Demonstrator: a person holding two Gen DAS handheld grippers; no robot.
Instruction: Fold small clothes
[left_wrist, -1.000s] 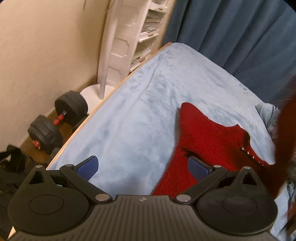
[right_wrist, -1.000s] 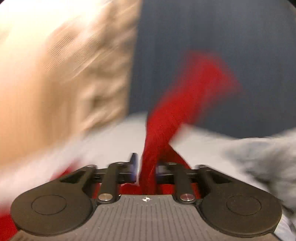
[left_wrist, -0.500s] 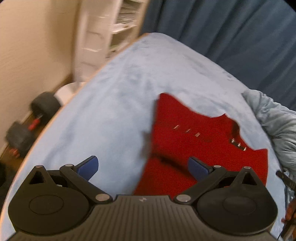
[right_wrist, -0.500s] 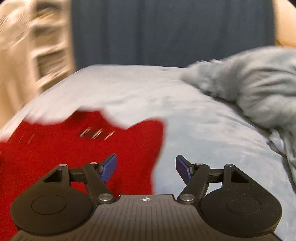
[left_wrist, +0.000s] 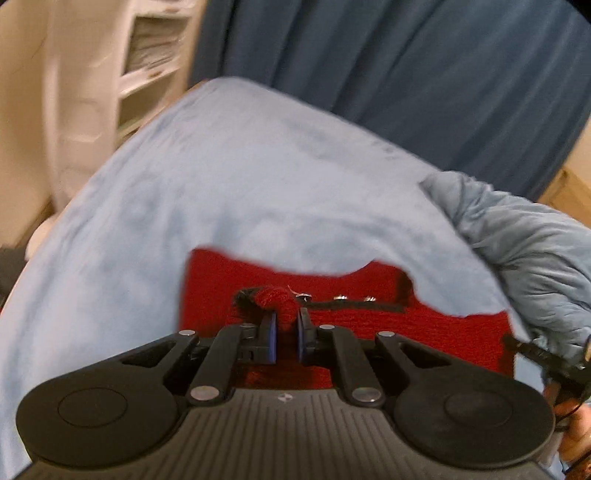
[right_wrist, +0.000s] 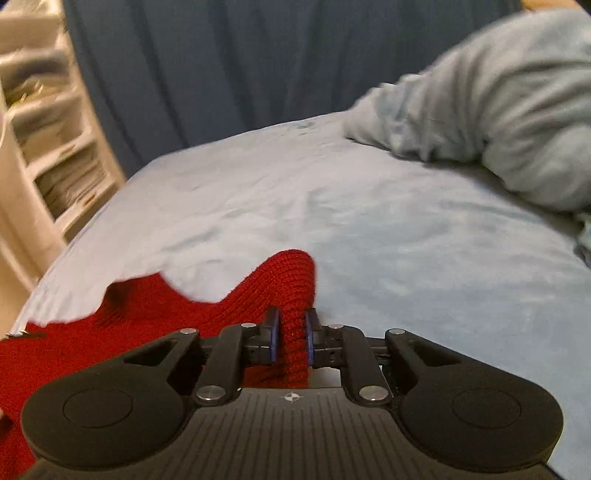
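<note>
A small red knit garment (left_wrist: 443, 328) with metal snaps lies on the light blue bed cover (left_wrist: 258, 184). My left gripper (left_wrist: 284, 323) is shut on a bunched fold of the garment near the snaps. In the right wrist view the same red garment (right_wrist: 166, 317) spreads to the left, and my right gripper (right_wrist: 291, 332) is shut on its pointed right corner. The right gripper's tip also shows at the right edge of the left wrist view (left_wrist: 532, 356).
A crumpled grey-blue blanket (right_wrist: 498, 103) is piled at the right of the bed, also seen in the left wrist view (left_wrist: 524, 236). Dark blue curtains (left_wrist: 406, 66) hang behind. A white shelf unit (left_wrist: 140, 62) stands left of the bed.
Both grippers were open half a second ago and have closed on the red garment. The left one moved forward over the garment; the right one took hold of its right corner.
</note>
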